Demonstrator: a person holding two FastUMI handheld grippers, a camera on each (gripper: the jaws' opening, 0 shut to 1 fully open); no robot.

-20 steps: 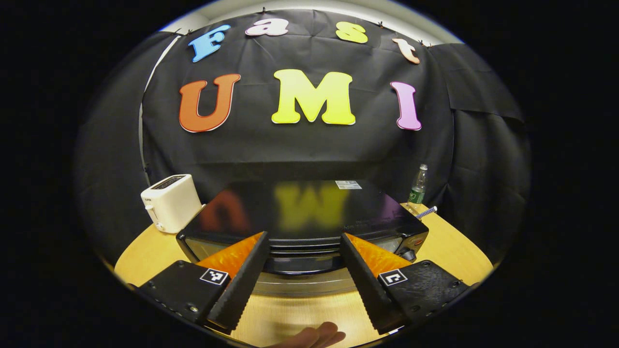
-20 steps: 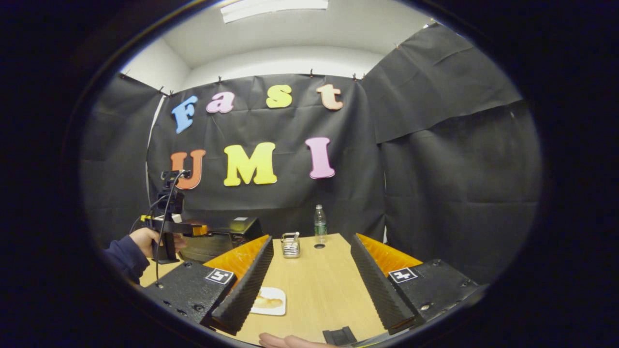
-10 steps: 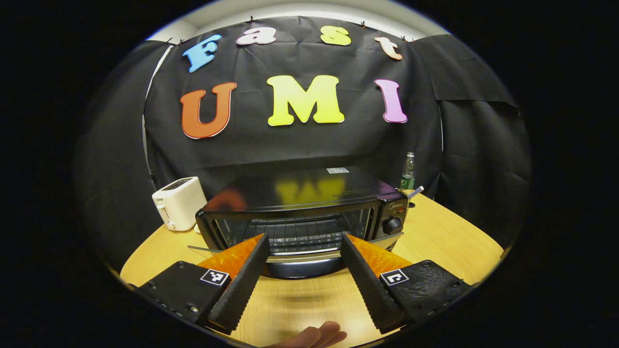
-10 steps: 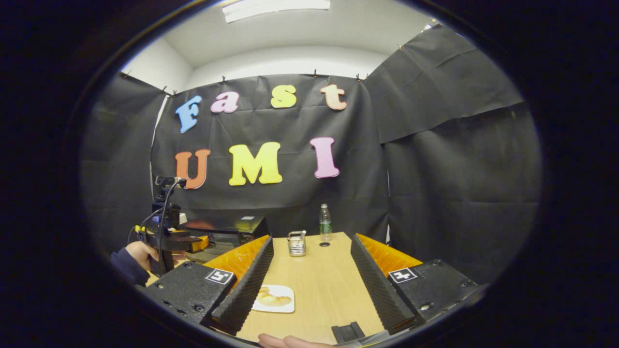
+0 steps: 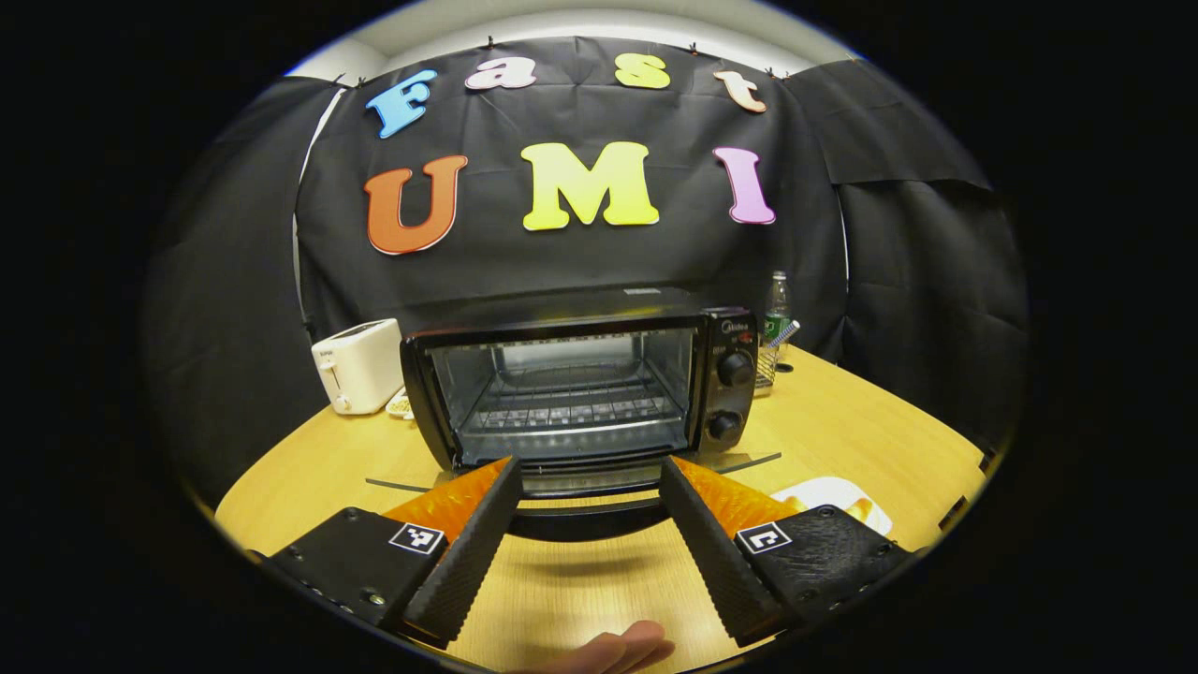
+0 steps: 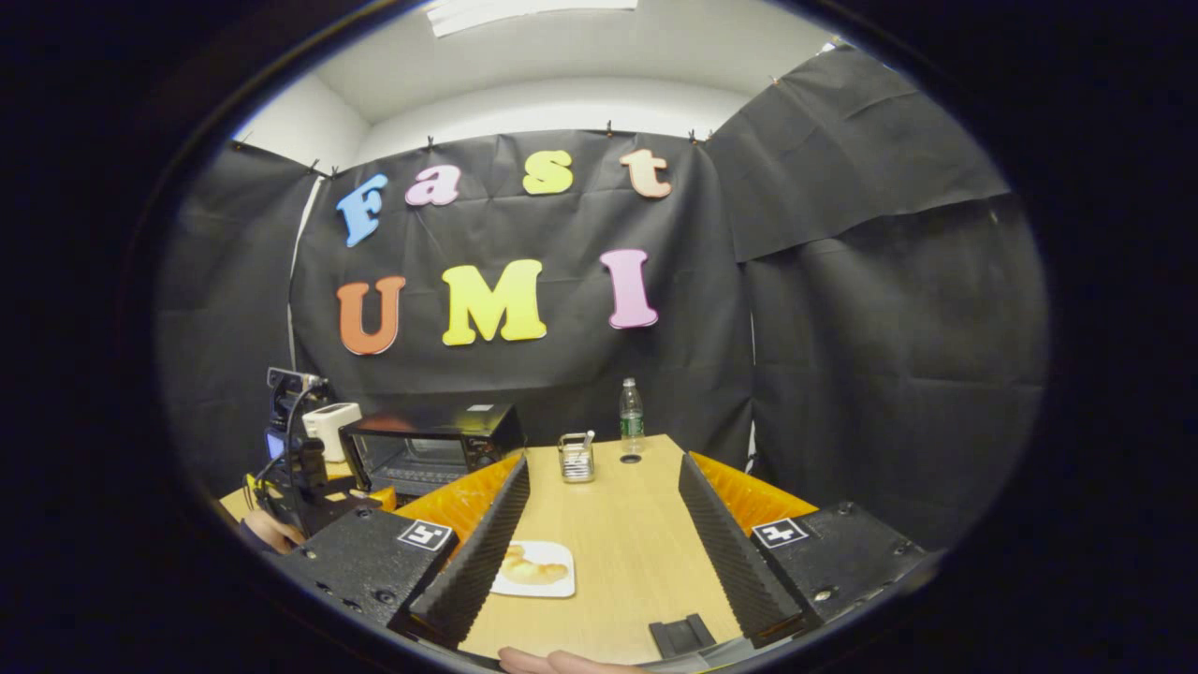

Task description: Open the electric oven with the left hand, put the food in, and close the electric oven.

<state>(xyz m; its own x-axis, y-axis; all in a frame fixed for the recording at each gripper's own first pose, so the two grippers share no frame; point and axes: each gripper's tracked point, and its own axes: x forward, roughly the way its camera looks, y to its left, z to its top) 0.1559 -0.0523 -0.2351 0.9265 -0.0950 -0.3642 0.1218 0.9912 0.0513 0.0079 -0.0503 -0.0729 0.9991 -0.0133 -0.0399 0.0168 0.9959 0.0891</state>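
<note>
The left gripper (image 5: pixel 588 463) has its two fingers spread wide and holds nothing; the fingers point at the lowered door (image 5: pixel 580 482) of the electric oven (image 5: pixel 580 384), and the front edge of the door lies between the fingertips, but I cannot tell if they touch it. The oven is a black box with a glass door that is folded down flat, so the inside is open: a wire rack (image 5: pixel 571 407) crosses the lit cavity, and two round knobs (image 5: pixel 730 393) sit one above the other on its right panel. It stands on the wooden table (image 5: pixel 842 440), with a white toaster (image 5: pixel 357 365) just beside it on its left and a plastic bottle (image 5: pixel 775 314) behind its right corner. The right gripper (image 6: pixel 604 463) is also wide open and empty, above the table. The food (image 6: pixel 529 566), a pale golden pastry, lies on a white plate (image 6: pixel 552 585) near this gripper's left finger, well apart from the oven. A small metal holder (image 6: pixel 577 459) stands further back on the table.
</note>
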